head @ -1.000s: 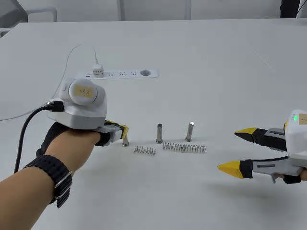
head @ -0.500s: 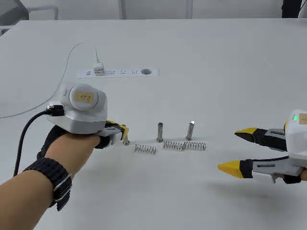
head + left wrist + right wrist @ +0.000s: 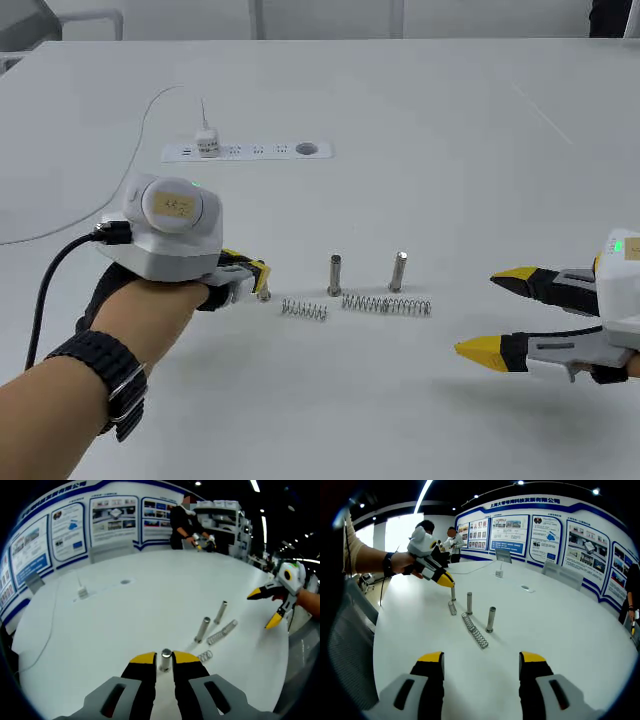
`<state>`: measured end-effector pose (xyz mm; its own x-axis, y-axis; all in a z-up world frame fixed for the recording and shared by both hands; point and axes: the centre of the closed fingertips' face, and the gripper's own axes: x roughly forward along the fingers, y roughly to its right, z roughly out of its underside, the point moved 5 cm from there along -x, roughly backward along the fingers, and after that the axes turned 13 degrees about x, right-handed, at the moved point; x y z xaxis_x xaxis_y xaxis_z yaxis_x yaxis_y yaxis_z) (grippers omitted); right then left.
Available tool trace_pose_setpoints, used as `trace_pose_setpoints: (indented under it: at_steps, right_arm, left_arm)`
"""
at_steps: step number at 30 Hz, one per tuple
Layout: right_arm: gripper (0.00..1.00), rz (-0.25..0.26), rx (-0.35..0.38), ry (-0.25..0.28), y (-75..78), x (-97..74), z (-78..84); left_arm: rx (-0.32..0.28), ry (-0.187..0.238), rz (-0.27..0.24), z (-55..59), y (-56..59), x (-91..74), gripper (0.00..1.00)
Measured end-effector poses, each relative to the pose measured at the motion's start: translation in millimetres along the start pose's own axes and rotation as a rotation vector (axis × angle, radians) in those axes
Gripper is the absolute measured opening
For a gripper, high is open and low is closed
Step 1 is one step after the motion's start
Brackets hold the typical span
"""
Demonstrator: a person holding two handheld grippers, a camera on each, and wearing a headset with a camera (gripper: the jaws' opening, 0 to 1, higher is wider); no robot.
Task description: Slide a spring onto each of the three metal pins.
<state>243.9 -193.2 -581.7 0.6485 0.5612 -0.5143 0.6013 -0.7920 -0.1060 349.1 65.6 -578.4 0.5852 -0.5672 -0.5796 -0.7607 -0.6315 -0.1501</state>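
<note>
A broad white table point(image 3: 450, 150) carries everything. Far on the left lies a white power strip point(image 3: 250, 151) with a small white adapter point(image 3: 207, 145) plugged into its left end. A thin white cable point(image 3: 140, 130) curves from the adapter away to the left edge.

Nearer, three metal pins stand upright in a row: the left pin point(image 3: 165, 661), the middle pin point(image 3: 335, 275) and the right pin point(image 3: 398, 271). Just in front of them lie a short spring point(image 3: 303, 309) and, to its right, a long spring point(image 3: 386, 305), which may be two lying end to end.
</note>
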Motion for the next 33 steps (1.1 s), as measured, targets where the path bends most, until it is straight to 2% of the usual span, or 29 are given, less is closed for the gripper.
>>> trace_pose_setpoints:
  at_steps: [6,16,23,33]
  right_arm:
    - [0.61,0.001,0.000,0.001,-0.2,0.1,-0.1]
    - [0.61,-0.001,-0.001,-0.001,-0.7,1.0,-0.2]
    - [0.61,0.001,0.000,-0.001,-0.9,0.9,-0.4]
    - [0.60,0.007,0.004,0.004,-0.3,-0.1,-1.4]
  left_arm:
    - [-0.003,0.022,-0.009,0.6,-1.7,-5.4,0.16]
    - [0.002,0.084,0.013,1.2,-0.8,-9.7,0.25]
    - [0.014,0.113,0.025,1.0,0.2,-12.6,0.34]
    - [0.031,0.149,0.056,6.7,3.0,-15.9,0.48]
